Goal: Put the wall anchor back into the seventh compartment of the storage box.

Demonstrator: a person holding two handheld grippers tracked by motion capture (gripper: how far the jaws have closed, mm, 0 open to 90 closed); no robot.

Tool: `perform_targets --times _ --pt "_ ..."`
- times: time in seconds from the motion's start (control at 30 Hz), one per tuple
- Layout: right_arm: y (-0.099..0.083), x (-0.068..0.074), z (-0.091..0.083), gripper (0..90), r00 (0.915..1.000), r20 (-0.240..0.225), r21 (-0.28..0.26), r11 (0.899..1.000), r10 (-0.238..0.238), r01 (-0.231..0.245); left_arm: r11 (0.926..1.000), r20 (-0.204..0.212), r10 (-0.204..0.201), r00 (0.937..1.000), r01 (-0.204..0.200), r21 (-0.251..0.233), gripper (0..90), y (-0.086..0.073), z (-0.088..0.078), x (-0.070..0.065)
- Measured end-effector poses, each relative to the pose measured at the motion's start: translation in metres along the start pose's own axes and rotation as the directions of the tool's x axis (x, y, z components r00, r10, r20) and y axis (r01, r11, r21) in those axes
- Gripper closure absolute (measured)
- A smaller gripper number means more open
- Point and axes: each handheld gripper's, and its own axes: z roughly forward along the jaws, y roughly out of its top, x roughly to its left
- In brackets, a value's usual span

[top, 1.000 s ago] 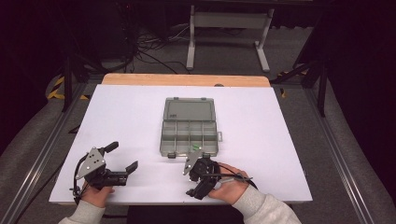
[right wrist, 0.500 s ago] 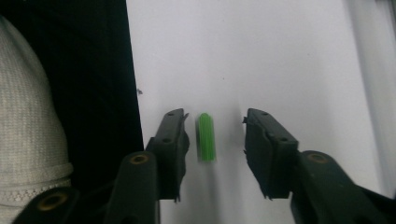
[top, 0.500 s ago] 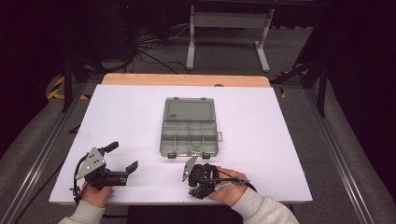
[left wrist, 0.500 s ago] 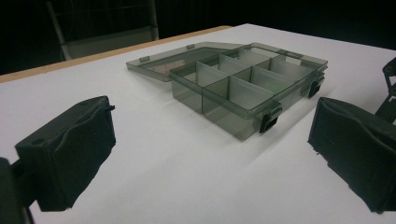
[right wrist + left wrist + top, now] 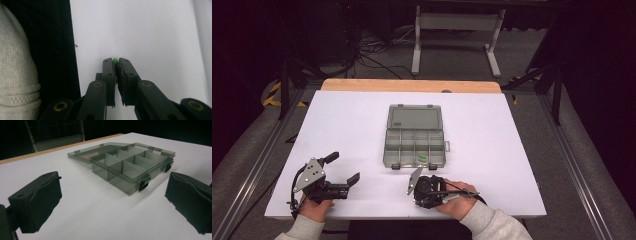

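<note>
A smoky clear organizer box [image 5: 414,142] lies open at mid-table, its lid [image 5: 413,117] folded back flat. A few small green pieces [image 5: 423,158] sit in a front compartment. My right gripper [image 5: 421,199] is near the front edge, below the box, pointing down at the white table. Its jaws have just been closing, and in the right gripper view the gripper [image 5: 115,62] is shut on a tiny green piece [image 5: 115,60] at its tips. My left gripper [image 5: 343,168] rests at the front left, open and holding nothing. In the left gripper view the box [image 5: 132,167] stands beyond the wide-open gripper [image 5: 112,205].
The white table top [image 5: 512,150] has a wooden strip [image 5: 412,85] along its far edge. Metal rails [image 5: 257,165] run along both sides. A grey sleeve [image 5: 17,75] and dark floor show past the front edge, close to the right gripper.
The right gripper's jaws have come together from partly open. Its hand shifted slightly toward the front edge. The left gripper has stayed still.
</note>
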Motion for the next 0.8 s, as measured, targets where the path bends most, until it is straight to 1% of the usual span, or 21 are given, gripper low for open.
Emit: perform_targets --times 0.13,0.23,0.27,0.37,0.43,0.53,0.57,0.6,0.67,0.8 --pt "0.000 -0.001 -0.003 83.4 1.0000 0.004 -0.009 1.000 -0.002 0.002 1.0000 0.001 -0.001 1.0000 0.001 0.001 1.0 0.000 0.000 0.001" --pt "0.002 -0.002 -0.010 83.4 1.0000 0.010 -0.033 0.999 0.000 0.000 1.0000 -0.002 -0.003 1.0000 0.003 -0.007 1.0 0.000 0.000 0.000" --pt "0.002 -0.003 -0.012 83.4 0.9999 0.012 -0.038 0.999 -0.004 0.005 1.0000 0.001 -0.001 1.0000 0.001 0.001 1.0 0.000 0.000 0.000" --pt "0.003 -0.006 -0.020 83.4 0.9997 0.023 -0.054 0.998 -0.007 0.008 1.0000 0.001 -0.001 1.0000 0.001 0.000 1.0 0.000 0.000 0.000" --pt "0.003 -0.007 -0.026 83.4 0.9996 0.026 -0.063 0.998 0.007 -0.005 1.0000 0.001 -0.001 1.0000 0.001 0.000 1.0 0.000 0.000 0.000" --pt "0.004 -0.011 -0.031 83.4 0.9995 0.031 -0.079 0.997 0.006 -0.004 1.0000 0.001 -0.002 1.0000 0.002 0.000 1.0 0.000 0.000 0.000" --pt "0.004 -0.012 -0.034 83.4 0.9994 0.032 -0.080 0.997 0.015 -0.012 1.0000 -0.002 -0.003 1.0000 0.003 -0.007 1.0 -0.001 0.001 0.000" --pt "0.005 -0.013 -0.035 83.4 0.9994 0.033 -0.085 0.996 0.013 -0.010 1.0000 -0.002 -0.003 1.0000 0.003 0.000 1.0 0.000 0.000 0.000" --pt "0.006 -0.018 -0.040 83.4 0.9992 0.036 -0.100 0.995 0.016 -0.012 1.0000 -0.003 -0.004 1.0000 0.004 0.000 1.0 -0.001 0.000 0.000" --pt "0.008 -0.026 -0.048 83.4 0.9982 0.045 -0.123 0.992 0.040 -0.034 1.0000 -0.002 -0.003 1.0000 0.003 0.002 1.0 -0.001 0.000 0.001"
